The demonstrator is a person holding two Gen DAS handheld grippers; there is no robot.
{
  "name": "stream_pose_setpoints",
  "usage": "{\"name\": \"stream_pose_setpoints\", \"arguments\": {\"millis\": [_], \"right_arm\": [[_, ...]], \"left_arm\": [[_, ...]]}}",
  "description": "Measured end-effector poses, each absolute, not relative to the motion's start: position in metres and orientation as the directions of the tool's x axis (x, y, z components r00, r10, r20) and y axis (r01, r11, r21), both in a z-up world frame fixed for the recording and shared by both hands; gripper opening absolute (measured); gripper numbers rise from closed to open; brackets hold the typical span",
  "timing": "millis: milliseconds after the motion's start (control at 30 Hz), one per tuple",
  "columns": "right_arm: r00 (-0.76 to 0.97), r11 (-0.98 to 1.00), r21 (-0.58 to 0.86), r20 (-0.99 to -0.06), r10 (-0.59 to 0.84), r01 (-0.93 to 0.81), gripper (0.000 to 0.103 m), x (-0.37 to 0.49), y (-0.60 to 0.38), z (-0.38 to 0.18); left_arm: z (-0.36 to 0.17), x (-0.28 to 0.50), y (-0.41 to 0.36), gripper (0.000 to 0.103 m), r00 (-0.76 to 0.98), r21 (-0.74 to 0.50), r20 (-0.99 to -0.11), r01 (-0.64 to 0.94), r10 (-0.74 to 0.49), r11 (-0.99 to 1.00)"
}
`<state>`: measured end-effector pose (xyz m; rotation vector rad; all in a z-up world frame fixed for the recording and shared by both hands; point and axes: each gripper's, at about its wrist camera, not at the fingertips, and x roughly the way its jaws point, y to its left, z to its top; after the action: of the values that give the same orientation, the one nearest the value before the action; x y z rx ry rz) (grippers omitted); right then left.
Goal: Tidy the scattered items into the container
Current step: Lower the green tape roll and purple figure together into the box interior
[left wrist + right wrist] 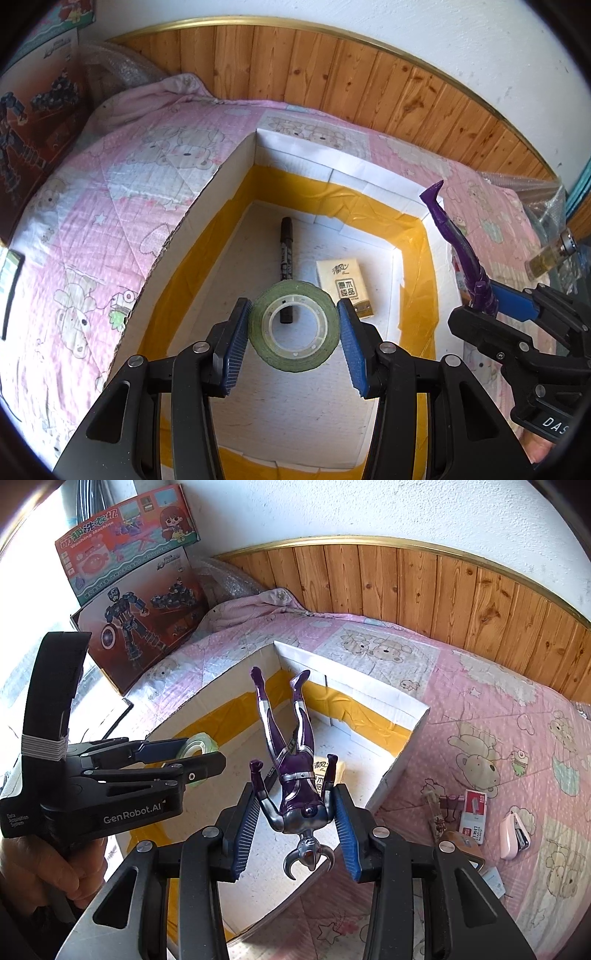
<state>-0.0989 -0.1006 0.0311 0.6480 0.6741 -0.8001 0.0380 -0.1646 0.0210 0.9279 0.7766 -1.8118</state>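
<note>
A roll of green tape (294,329) is clamped in the left gripper (294,334) above the open cardboard box (229,173), which holds a black marker (286,258) and tissue pack (345,282). The right gripper (295,827) pinches a purple figure (295,771) upside down.

Left wrist cam: mounted behind left gripper (293,328), aimed steeply down along fingers into open cardboard box (236,173), close above its floor. Right wrist cam: behind right gripper (295,812), also tilted down, set just right of box, looking across its near corner toward the wood-panelled wall (443,587). Shared: box interior, pink quilt (92,221), wall panelling. Each cam catches opposite gripper at frame edge.
</note>
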Motion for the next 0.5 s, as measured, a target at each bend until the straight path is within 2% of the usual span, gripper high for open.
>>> {"name": "stream_pose_setpoints", "arguments": {"millis": [500], "right_arm": [[0.507,0.541,0.251,-0.764,-0.398,0.803,0.042,-0.089,-0.105,0.021]], "left_arm": [[0.005,0.045,-0.184,0.049,-0.232,-0.093,-0.88,0.94,-0.415,-0.329]]}}
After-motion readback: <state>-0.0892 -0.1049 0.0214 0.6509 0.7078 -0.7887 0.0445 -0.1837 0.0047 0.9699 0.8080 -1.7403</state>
